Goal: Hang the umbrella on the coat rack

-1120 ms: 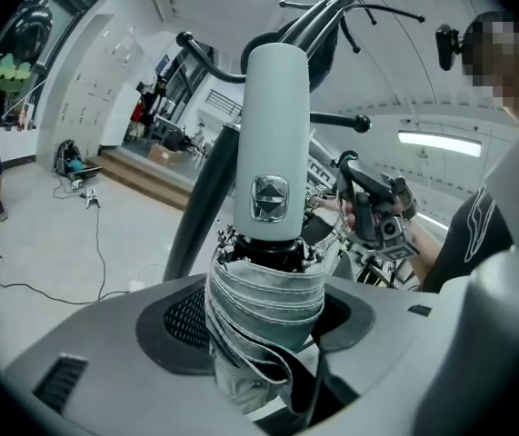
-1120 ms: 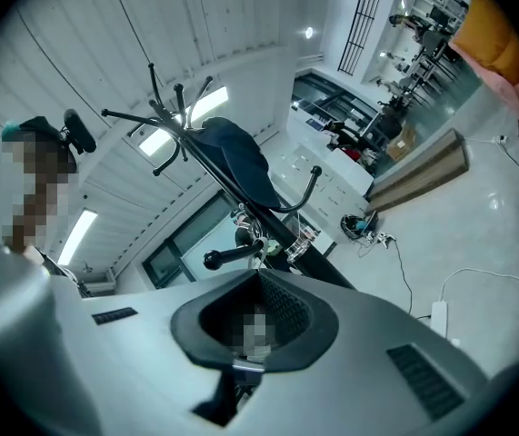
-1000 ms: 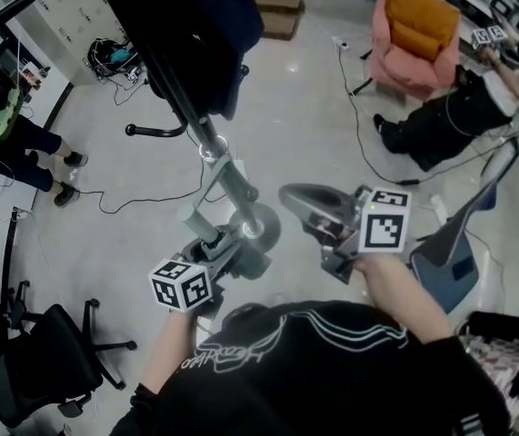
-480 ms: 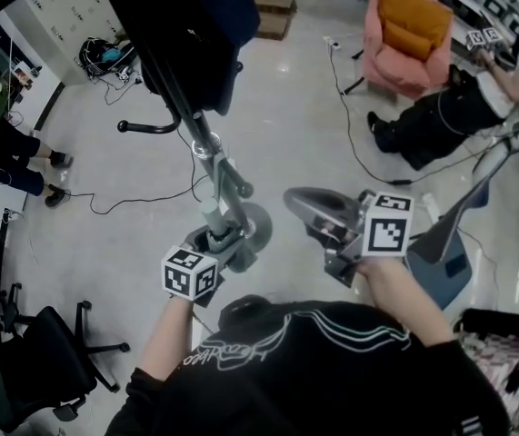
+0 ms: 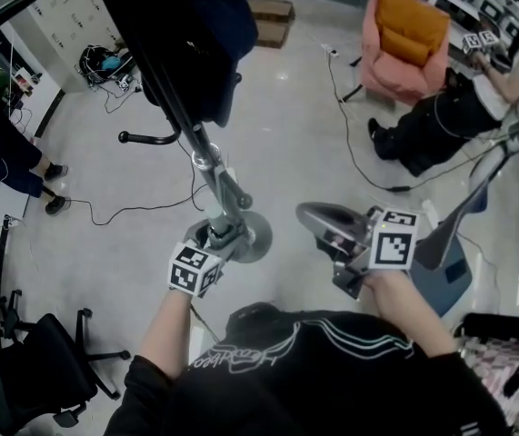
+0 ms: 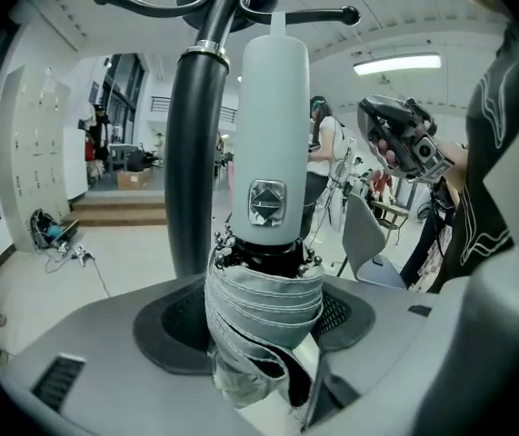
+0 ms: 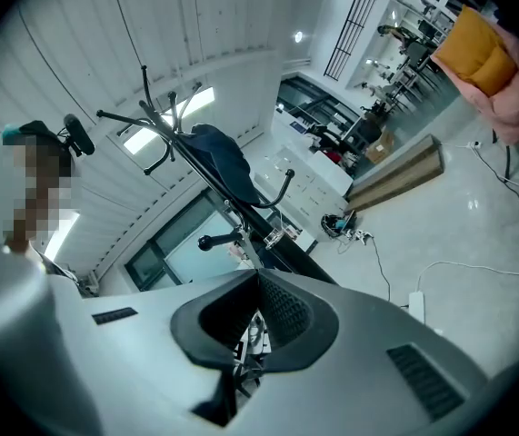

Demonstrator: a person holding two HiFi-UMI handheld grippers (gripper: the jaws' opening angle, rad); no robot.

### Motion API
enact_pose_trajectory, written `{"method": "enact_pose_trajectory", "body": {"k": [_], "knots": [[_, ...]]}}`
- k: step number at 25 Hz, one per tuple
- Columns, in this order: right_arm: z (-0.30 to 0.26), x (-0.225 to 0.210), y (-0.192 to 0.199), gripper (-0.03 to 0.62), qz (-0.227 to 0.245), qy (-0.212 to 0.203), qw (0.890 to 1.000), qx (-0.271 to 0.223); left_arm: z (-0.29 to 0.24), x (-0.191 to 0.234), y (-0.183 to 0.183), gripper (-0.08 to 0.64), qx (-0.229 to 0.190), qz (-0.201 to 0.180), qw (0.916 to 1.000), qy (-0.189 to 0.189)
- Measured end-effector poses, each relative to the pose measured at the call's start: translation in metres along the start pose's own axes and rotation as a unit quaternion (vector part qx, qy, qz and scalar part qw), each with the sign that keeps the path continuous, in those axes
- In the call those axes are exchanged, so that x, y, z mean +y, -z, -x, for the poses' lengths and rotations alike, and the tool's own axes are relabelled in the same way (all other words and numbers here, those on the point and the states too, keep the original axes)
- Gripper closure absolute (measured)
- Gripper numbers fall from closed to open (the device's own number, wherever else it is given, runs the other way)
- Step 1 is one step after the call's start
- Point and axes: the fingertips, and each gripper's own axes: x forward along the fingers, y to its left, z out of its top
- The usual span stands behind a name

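Umbrella (image 6: 273,153) in hand beside the coat rack (image 6: 194,153), hanging not yet done.
The left hand-held gripper (image 6: 264,334) is clamping, jaws wide, on the folded umbrella's grey canopy, handle pointing up; next, it needs lifting onto a hook arm (image 6: 327,13). The right hand-held gripper (image 7: 257,312) is sitting closed, empty.

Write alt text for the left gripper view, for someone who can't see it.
The left gripper clamps a folded grey umbrella, its pale handle pointing up, close beside the black coat rack pole. The rack's hooks spread overhead, and the right gripper shows at the right.
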Motion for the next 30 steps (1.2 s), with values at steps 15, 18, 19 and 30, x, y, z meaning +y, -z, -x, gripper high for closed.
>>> {"method": "enact_pose_trajectory", "body": {"k": [15, 18, 19, 30], "knots": [[0.006, 0.006, 0.02, 0.581, -0.002, 0.003, 1.0, 0.004, 0.003, 0.002, 0.022, 0.237, 0.025, 0.0, 0.9997, 0.006], [0.009, 0.013, 0.025, 0.581, -0.003, 0.013, 1.0, 0.002, 0.02, -0.006, 0.027, 0.237, 0.024, 0.016, 0.9995, 0.009], [0.01, 0.017, 0.029, 0.581, -0.001, 0.015, 1.0, 0.002, 0.027, -0.011, 0.026, 0.238, 0.02, 0.015, 0.9996, 0.009], [0.004, 0.106, 0.076, 0.581, 0.046, 0.018, 0.998, 0.027, 0.16, -0.107, -0.047, 0.324, -0.119, 0.093, 0.9793, 0.135]]}}
